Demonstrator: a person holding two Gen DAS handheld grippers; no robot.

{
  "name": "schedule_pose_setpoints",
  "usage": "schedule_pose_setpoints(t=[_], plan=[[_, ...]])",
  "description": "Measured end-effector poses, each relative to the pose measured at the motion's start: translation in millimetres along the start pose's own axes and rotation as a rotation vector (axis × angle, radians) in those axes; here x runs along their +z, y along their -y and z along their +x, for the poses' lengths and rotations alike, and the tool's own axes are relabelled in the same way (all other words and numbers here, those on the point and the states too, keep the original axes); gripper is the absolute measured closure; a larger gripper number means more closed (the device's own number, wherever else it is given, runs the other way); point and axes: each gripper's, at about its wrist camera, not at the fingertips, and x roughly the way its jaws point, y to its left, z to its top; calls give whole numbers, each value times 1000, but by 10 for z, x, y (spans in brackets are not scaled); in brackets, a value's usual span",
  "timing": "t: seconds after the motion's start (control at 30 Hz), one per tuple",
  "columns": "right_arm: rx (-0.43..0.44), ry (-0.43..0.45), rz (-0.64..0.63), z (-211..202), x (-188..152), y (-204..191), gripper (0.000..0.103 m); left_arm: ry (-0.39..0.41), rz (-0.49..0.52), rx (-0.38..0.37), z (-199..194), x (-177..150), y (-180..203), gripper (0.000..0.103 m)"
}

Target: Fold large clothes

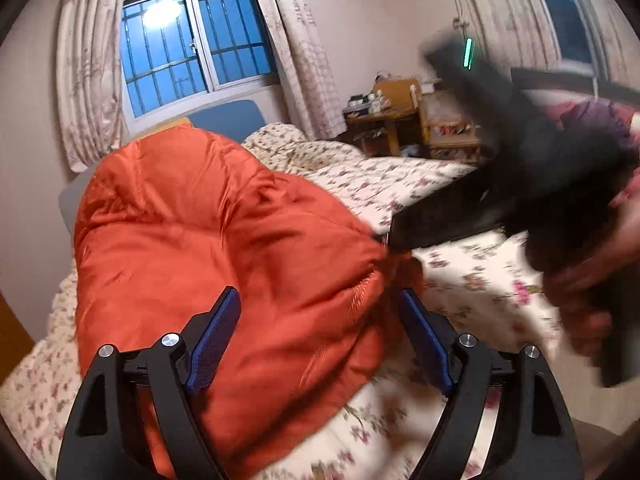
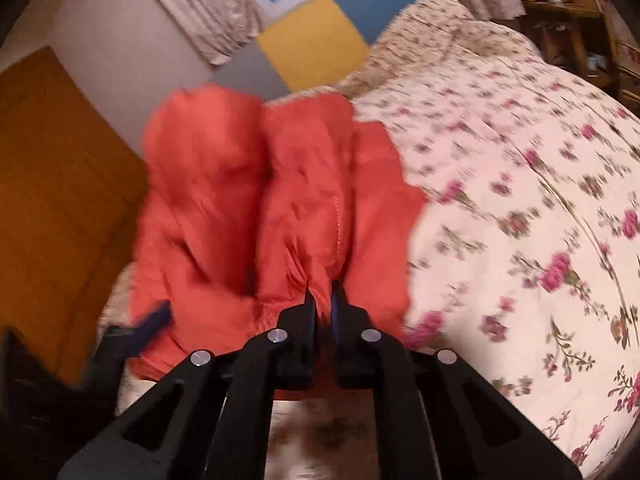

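A puffy orange quilted jacket [image 1: 224, 232] lies bunched on the flowered bedspread [image 1: 472, 280]. My left gripper [image 1: 320, 308] stands open, its blue pads [image 1: 214, 340] wide apart with the jacket's bulk between and below them, not pinched. In the left wrist view my right gripper [image 1: 390, 238] shows blurred, held by a hand [image 1: 588, 280], its tips at the jacket's right edge. In the right wrist view my right gripper [image 2: 323, 292] is shut on a gathered fold of the orange jacket [image 2: 280, 184]. The left gripper's blue pad [image 2: 154, 320] shows blurred at the jacket's lower left.
The bed [image 2: 520, 160] stretches away to the right. A barred window [image 1: 192, 40] with curtains is behind the bed. Cluttered wooden furniture [image 1: 400, 120] stands at the far right. An orange-brown panel [image 2: 56, 200] borders the bed on the left.
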Motion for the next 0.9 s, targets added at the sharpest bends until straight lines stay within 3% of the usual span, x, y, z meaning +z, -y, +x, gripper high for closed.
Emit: schedule_pose_setpoints(t=[0.1, 0.2, 0.3, 0.43, 0.47, 0.57, 0.63, 0.7, 0.83, 0.9], plan=[[-6, 13, 30, 123, -103, 121, 100, 14, -77, -9, -172, -28, -117, 23], [-4, 35, 39, 116, -178, 156, 99, 31, -202, 38, -309, -45, -417, 23], [-8, 32, 29, 67, -176, 130, 98, 51, -367, 160, -340, -68, -888, 23], [-29, 19, -1, 34, -148, 47, 96, 3, -600, 400, -187, -162, -1605, 23], [-33, 14, -9, 12, -145, 25, 92, -10, -657, 413, -124, -191, -1763, 23], [-25, 41, -17, -85, -62, -26, 79, -79, -741, 362, 163, -231, -2028, 23], [-1, 151, -40, -321, 12, -104, 73, -70, -757, 341, 234, -219, -2048, 23], [44, 207, -56, -459, 97, -182, 70, -63, -750, 311, 257, -214, -2002, 24], [104, 171, -101, -356, 376, -368, 65, -49, -730, 284, 305, -189, -1926, 24], [78, 123, -122, -193, 506, -422, 62, -48, -735, 275, 318, -168, -1903, 24]])
